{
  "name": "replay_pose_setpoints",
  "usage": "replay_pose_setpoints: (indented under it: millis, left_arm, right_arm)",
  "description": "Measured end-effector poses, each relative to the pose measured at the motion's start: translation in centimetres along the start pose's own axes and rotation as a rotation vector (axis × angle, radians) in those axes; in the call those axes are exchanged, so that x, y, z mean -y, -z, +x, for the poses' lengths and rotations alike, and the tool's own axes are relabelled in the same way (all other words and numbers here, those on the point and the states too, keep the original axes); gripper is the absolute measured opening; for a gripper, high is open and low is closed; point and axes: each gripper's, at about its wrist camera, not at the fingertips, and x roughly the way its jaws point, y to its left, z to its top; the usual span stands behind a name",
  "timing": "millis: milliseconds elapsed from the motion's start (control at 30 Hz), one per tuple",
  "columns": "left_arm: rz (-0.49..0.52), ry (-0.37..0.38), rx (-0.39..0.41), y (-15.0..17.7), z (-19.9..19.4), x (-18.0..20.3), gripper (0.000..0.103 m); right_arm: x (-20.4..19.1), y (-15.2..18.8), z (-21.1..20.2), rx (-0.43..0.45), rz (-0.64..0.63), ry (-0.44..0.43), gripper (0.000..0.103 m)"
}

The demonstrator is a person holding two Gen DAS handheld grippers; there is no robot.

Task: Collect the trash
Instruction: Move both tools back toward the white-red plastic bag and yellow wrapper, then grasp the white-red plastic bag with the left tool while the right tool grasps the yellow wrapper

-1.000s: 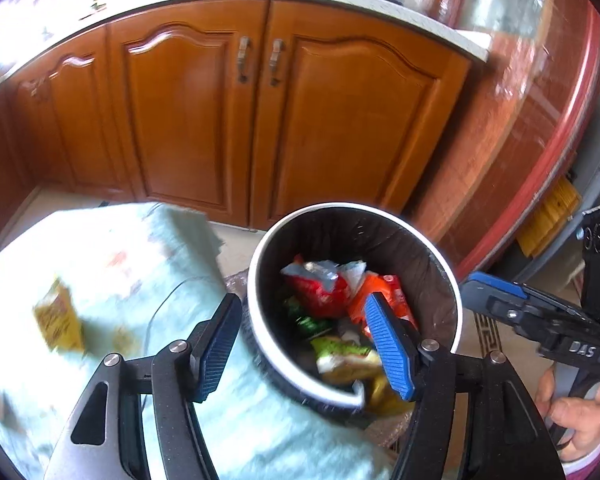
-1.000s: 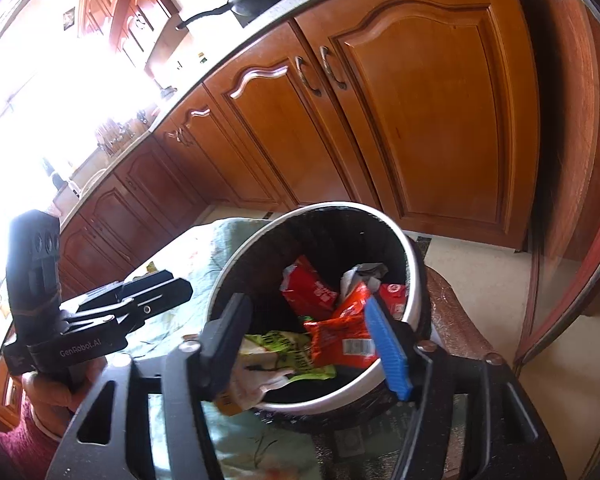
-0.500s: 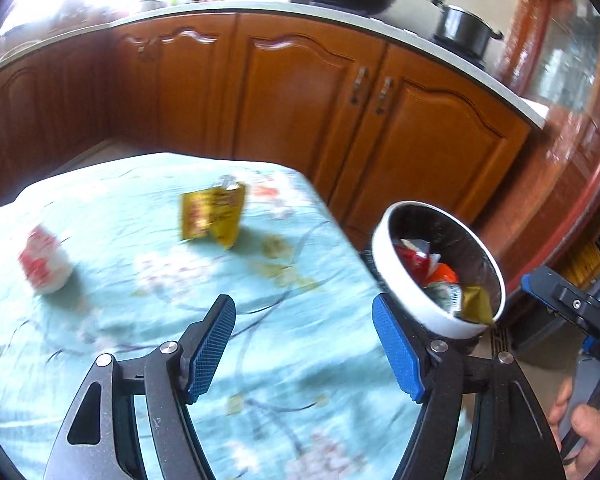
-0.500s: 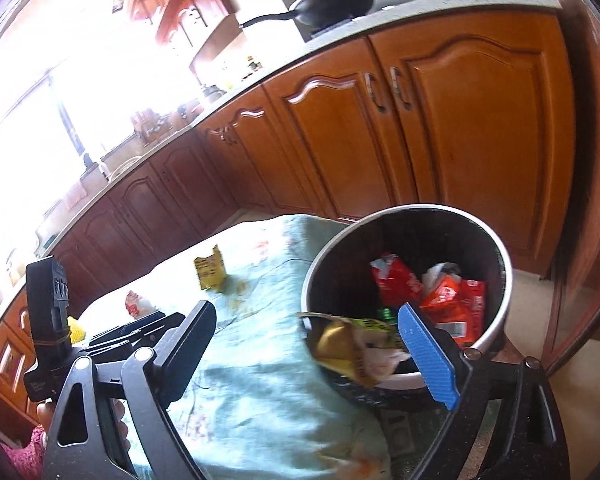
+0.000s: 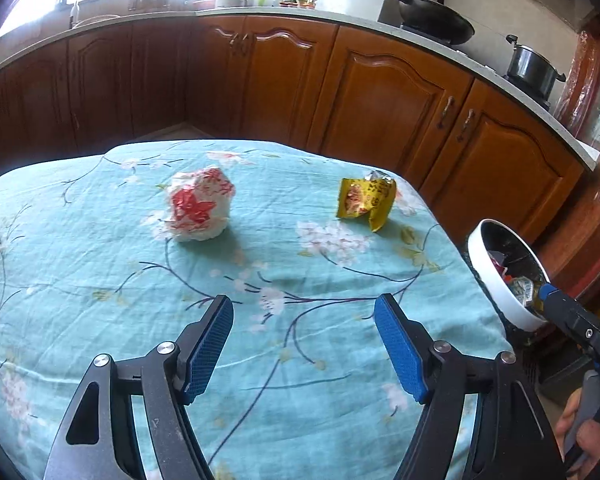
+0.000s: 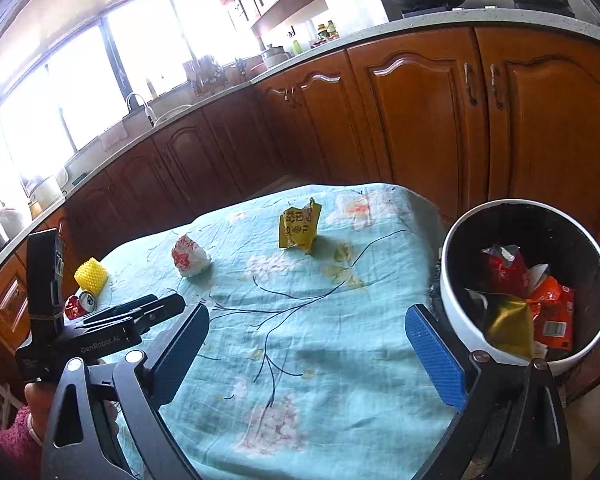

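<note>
Both grippers, left (image 5: 304, 344) and right (image 6: 308, 348), hovered spread and empty; 2 wrappers (image 5: 366, 202) (image 5: 199, 208) awaited at 12 o'clock, bin (image 6: 456, 320) at 3.

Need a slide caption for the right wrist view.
Open right gripper over floral tablecloth; yellow packet and crumpled wrapper remain, bin alongside.

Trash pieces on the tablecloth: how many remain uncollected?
4. A white-and-red crumpled wrapper mid-table, a yellow packet toward the far edge by the bin, a yellow foam net and a red can at the left edge. Others may be hidden behind the tongs.
</note>
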Motion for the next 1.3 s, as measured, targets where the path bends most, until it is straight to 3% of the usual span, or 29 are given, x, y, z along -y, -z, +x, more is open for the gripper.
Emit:
replay_pose_setpoints:
  millis: [467, 800, 967, 1100, 1167, 1233, 1267, 1300]
  left_arm:
    - [-0.035, -0.077, 0.000, -1.0, 0.2, -3.1, 0.076]
    - [-0.027, -0.126, 0.002, -5.1, 4.6, -4.8, 0.077]
    - [-0.069, -0.072, 0.010, -7.1, 7.1, -6.2, 0.077]
    - [-0.065, -0.081, 0.003, -7.8, 9.1, -7.0, 0.075]
    - [-0.054, -0.083, -0.007, -7.7, 9.9, -7.0, 0.073]
    - [-0.038, -0.081, -0.011, -7.5, 10.4, -6.8, 0.058]
    - [-0.030, -0.074, -0.019, -7.4, 10.7, -6.7, 0.046]
    - [-0.024, -0.073, -0.022, -7.3, 10.9, -6.6, 0.039]
  right_arm:
    - [-1.6, 0.1, 5.2, -0.087, -0.017, -0.032, 0.100]
    - [-0.8, -3.5, 10.7, -0.126, 0.026, -0.047, 0.099]
    - [-0.2, -5.6, 14.1, -0.147, 0.039, -0.043, 0.099]
    - [0.6, -6.5, 16.5, -0.166, 0.061, -0.035, 0.098]
    - [0.8, -6.7, 17.4, -0.174, 0.061, -0.028, 0.092]
    - [1.0, -6.7, 18.2, -0.186, 0.062, -0.024, 0.073]
    - [1.1, -6.7, 18.5, -0.192, 0.060, -0.020, 0.065]
    - [1.1, -6.6, 18.8, -0.198, 0.051, -0.009, 0.040]
